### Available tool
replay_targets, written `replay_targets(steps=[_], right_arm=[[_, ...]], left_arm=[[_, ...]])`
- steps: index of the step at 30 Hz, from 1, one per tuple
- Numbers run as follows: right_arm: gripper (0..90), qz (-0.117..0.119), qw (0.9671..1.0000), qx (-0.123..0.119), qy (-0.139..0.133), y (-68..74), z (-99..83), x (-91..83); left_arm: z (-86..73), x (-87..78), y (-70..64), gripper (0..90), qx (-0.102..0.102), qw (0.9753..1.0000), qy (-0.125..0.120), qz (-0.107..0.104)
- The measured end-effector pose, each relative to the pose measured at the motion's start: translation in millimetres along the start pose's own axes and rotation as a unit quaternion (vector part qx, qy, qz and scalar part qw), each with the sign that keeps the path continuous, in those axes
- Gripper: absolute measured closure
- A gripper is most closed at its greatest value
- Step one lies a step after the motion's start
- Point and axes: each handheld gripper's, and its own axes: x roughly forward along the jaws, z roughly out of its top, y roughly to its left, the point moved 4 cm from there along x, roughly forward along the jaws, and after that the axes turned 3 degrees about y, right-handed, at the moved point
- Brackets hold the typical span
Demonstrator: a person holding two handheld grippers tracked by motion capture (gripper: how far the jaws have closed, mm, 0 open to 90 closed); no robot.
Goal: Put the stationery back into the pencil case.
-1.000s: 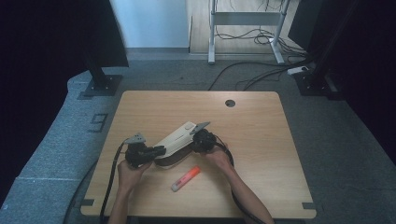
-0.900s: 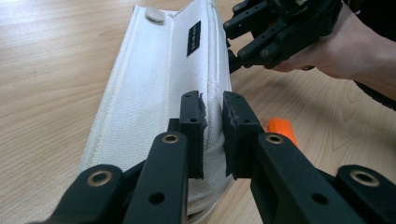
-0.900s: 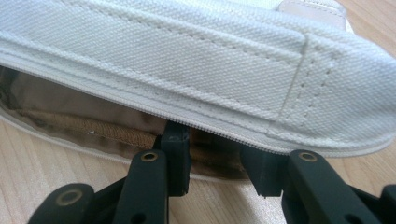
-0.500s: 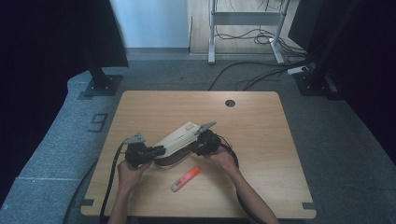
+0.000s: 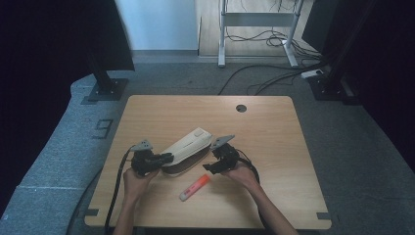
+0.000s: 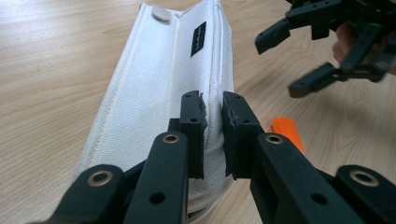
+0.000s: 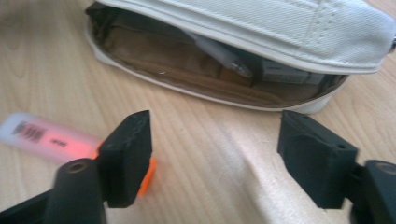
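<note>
High view: left tongs (image 5: 166,157) are clamping the pouch (image 5: 188,149) edge; right tongs (image 5: 209,166), spread apart, are hovering nearest the marker (image 5: 194,187), lying diagonally.

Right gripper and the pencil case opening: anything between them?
No. In the right gripper view, bare tabletop separates the open right gripper from the pencil case; the orange highlighter lies off to one side.
</note>
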Motion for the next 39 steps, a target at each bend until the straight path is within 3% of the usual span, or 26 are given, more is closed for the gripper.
replay_targets(steps=[11,24,39], right_arm=[[14.3,0.022,0.9996,-0.017,0.005,21.2,-14.2,-2.7],[14.2,0.049,0.9981,-0.032,0.019,39.9,-28.3,6.3],[17.7,0.078,0.9939,-0.071,0.033,58.1,-17.3,31.0]], left_arm=[[-0.3,0.2,0.1,79.5,0.001,1.0,-0.001,-0.001],[-0.8,1.0,-0.6,79.4,0.002,1.0,0.002,-0.001],[-1.0,0.8,-0.6,79.4,0.002,1.0,0.003,-0.002]])
